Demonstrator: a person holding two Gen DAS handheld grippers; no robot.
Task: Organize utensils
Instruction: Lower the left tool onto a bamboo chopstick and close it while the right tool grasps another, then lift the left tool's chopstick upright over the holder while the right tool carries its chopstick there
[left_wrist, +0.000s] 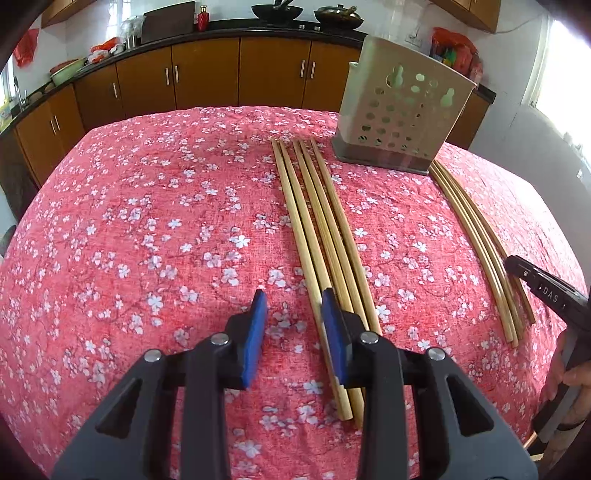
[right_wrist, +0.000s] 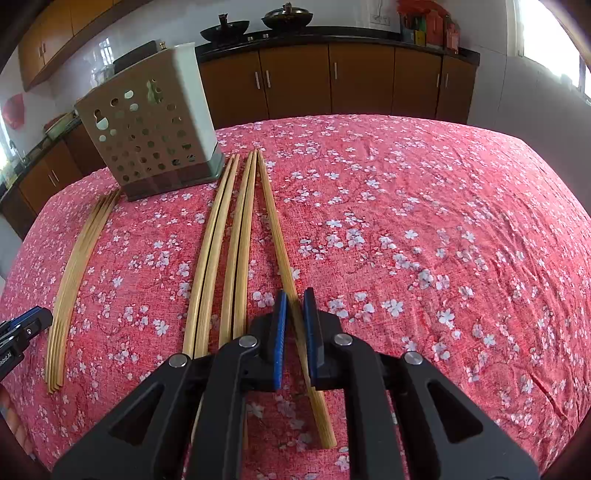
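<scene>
Floral tablecloth (right_wrist: 424, 229) gripped little; right gripper (right_wrist: 294, 332) straddled one light, stiff, slippery chopstick (right_wrist: 275, 236) near its thick end, unclamped; left gripper (left_wrist: 293, 334) gaped empty.

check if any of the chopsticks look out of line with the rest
One does: the rightmost chopstick splays away from its neighbours toward the near end, lying between the right gripper's fingers. Nothing looks spilled or damaged.
</scene>
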